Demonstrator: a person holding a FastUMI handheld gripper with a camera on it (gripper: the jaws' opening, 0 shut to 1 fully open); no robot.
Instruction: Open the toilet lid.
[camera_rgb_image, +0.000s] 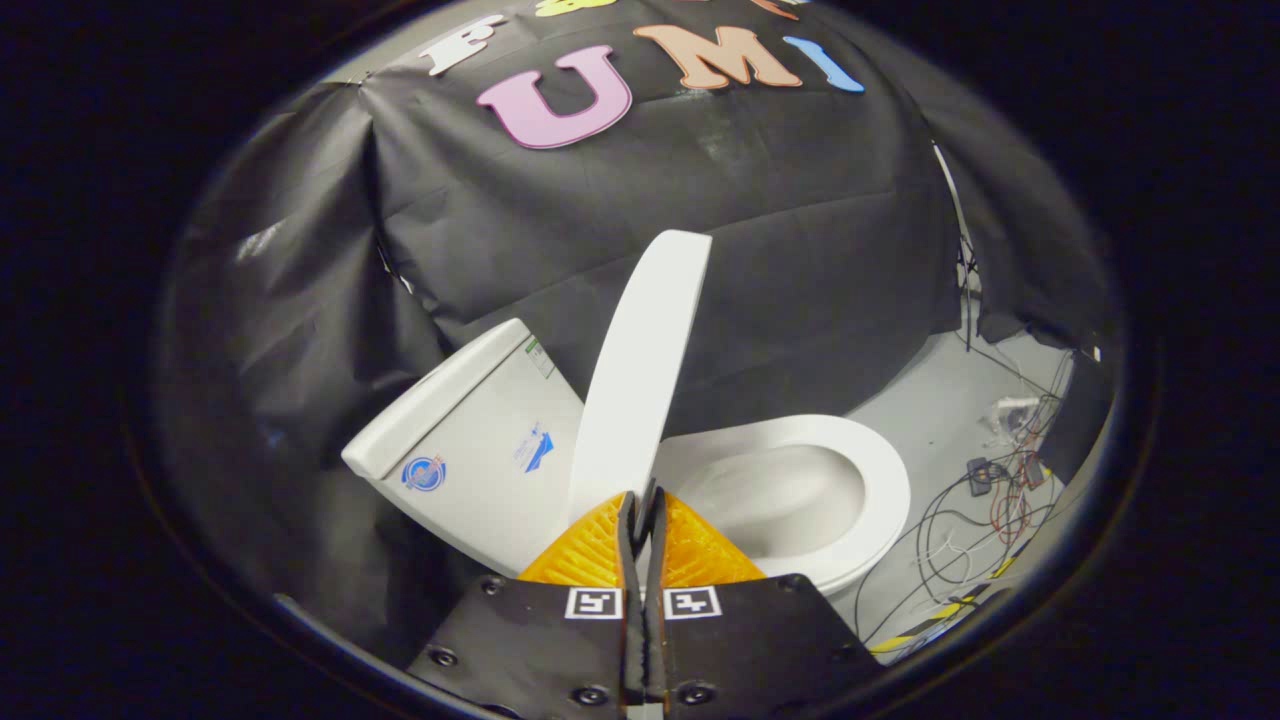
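Observation:
The white toilet lid (640, 350) stands raised, nearly upright, and tilts back toward the white tank (470, 460) on its left. To its right the white seat ring (885, 480) lies flat around the open bowl (780, 495). My gripper (642, 497) sits low in front of the lid's bottom edge. Its two fingers are pressed together with nothing visible between them. The fingertips (628, 505) cover the lid's lowest part, so I cannot tell whether they touch it.
Black cloth walls stand behind and to the left of the toilet. To the right of the bowl, a tangle of cables and small devices (985, 495) lies on the grey floor (940, 400).

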